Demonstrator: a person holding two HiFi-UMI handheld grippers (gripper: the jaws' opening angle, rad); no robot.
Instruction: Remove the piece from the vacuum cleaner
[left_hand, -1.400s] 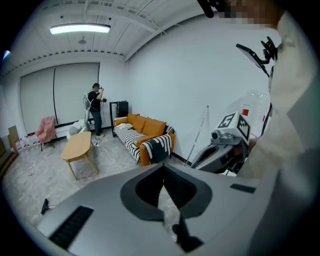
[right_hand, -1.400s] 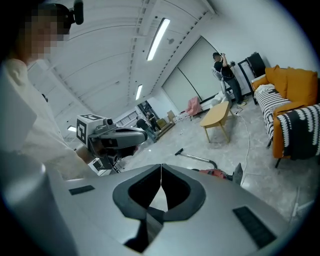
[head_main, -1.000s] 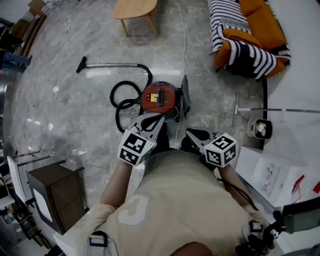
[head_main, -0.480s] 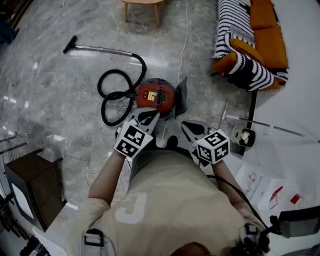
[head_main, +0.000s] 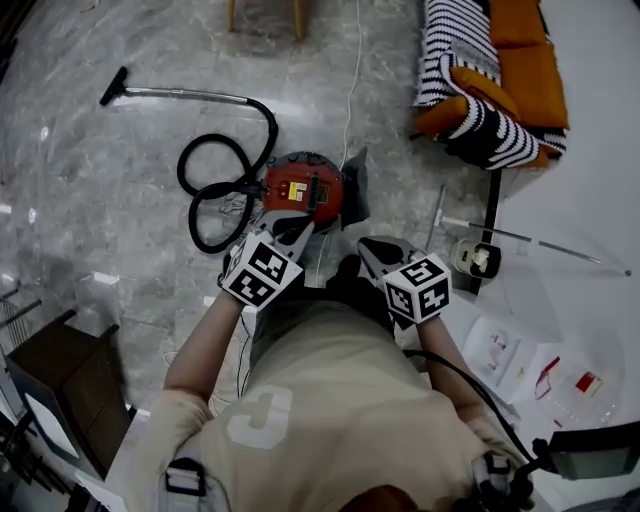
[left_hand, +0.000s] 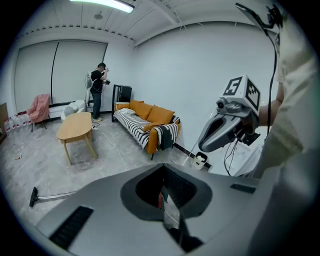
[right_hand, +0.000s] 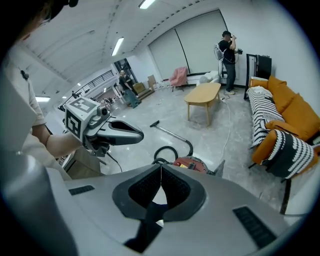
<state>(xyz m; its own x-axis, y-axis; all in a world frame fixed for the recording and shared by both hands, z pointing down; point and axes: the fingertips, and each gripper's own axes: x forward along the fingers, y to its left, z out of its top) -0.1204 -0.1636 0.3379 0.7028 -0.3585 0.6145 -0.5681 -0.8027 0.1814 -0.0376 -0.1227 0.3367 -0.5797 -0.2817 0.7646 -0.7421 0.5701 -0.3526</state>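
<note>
Orange-and-striped sofa (head_main: 495, 85) well right of vacuum cleaner (head_main: 302, 190). Wooden table (left_hand: 75, 129) beyond vacuum cleaner, seen whole only in gripper views. Red vacuum cleaner on floor, black hose (head_main: 215, 185) coiled at its left, dark panel (head_main: 357, 190) upright at its right side. Left gripper (head_main: 303, 228) at vacuum cleaner's near edge, right gripper (head_main: 363, 244) near panel. Both pinched shut, empty. Right gripper view shows vacuum cleaner clearly; left gripper view only a red sliver.

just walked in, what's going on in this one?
A person stands over the red vacuum cleaner on the floor, a gripper in each hand. The left gripper and right gripper are both shut and empty, held in the air above it. Its hose looks attached; no piece looks removed yet.
</note>
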